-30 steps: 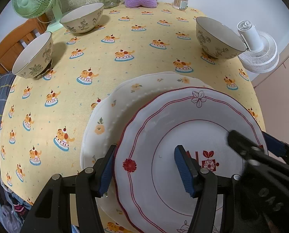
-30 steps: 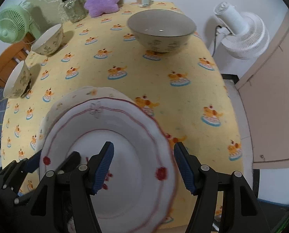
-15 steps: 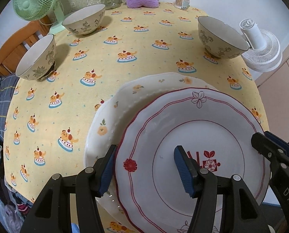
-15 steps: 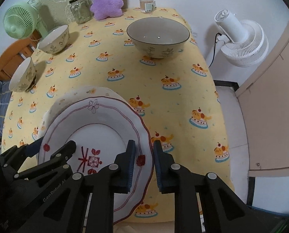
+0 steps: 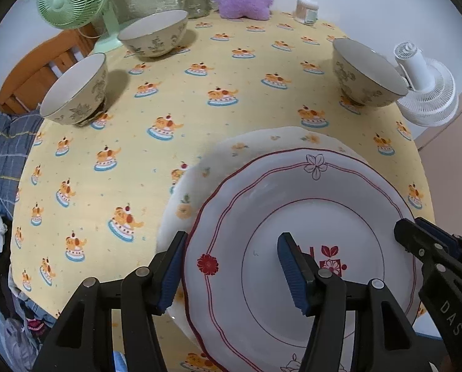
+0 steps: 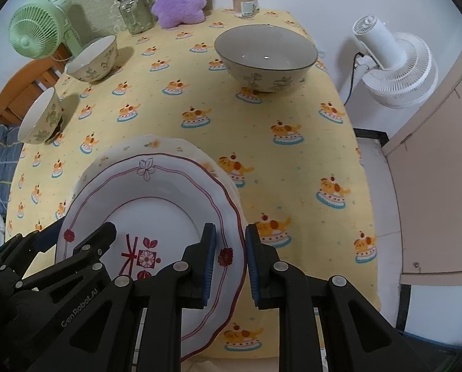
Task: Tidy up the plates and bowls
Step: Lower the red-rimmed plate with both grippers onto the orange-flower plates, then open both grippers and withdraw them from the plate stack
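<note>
Since 1 second ago the right gripper (image 6: 230, 259) has clamped the red-rimmed plate's (image 6: 156, 214) 3 o'clock rim. Left gripper (image 5: 231, 271), marked "GenRobot.AI", straddles the 9 o'clock rim half-wide; grip unclear. That plate overlaps a floral plate (image 5: 231, 155) on the table (image 5: 184, 99).

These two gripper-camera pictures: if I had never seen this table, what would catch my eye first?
Probably the red-trimmed plate lying on a floral plate at the near edge of the yellow cartoon tablecloth. The right gripper pinches its right rim, while the left gripper straddles its left rim with a gap. Farther back stand three patterned bowls, the biggest-looking towards the right.
</note>
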{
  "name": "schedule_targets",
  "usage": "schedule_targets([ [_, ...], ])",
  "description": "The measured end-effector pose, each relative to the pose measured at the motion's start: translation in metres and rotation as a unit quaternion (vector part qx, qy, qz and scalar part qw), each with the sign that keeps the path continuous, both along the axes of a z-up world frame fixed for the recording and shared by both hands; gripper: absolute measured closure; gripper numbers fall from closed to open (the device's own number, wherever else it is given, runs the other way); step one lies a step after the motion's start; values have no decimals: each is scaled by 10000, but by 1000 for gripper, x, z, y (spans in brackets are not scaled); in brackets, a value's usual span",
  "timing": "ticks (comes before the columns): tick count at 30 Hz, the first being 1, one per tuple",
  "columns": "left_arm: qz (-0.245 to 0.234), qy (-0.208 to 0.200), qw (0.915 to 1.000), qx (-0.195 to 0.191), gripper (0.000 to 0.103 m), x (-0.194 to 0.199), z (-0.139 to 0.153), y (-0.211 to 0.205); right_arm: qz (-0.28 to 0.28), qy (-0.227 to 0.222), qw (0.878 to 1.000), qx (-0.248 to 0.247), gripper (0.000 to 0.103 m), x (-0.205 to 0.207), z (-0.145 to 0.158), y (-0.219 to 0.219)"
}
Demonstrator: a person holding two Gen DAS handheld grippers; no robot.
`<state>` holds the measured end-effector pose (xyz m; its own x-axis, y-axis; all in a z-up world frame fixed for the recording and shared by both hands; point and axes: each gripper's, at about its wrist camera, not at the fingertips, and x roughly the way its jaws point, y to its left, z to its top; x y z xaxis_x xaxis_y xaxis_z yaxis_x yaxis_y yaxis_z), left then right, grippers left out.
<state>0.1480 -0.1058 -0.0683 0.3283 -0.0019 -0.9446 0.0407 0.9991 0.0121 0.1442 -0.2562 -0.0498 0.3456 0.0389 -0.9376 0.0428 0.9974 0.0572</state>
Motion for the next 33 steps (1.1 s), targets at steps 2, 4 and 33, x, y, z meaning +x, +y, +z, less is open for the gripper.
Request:
schedule_targets([
  [2,33,-2,10000,54,43,0,0,2,24,-5,10000,5,81,2,-1,4],
  [4,57,-8,9999,109,43,1,0,4,55,-14,10000,3,81,4,-1,7],
  [33,-113,-257,9984,496,27,2,-9,-6,192,-191,9989,-370,77,14,-15,25],
])
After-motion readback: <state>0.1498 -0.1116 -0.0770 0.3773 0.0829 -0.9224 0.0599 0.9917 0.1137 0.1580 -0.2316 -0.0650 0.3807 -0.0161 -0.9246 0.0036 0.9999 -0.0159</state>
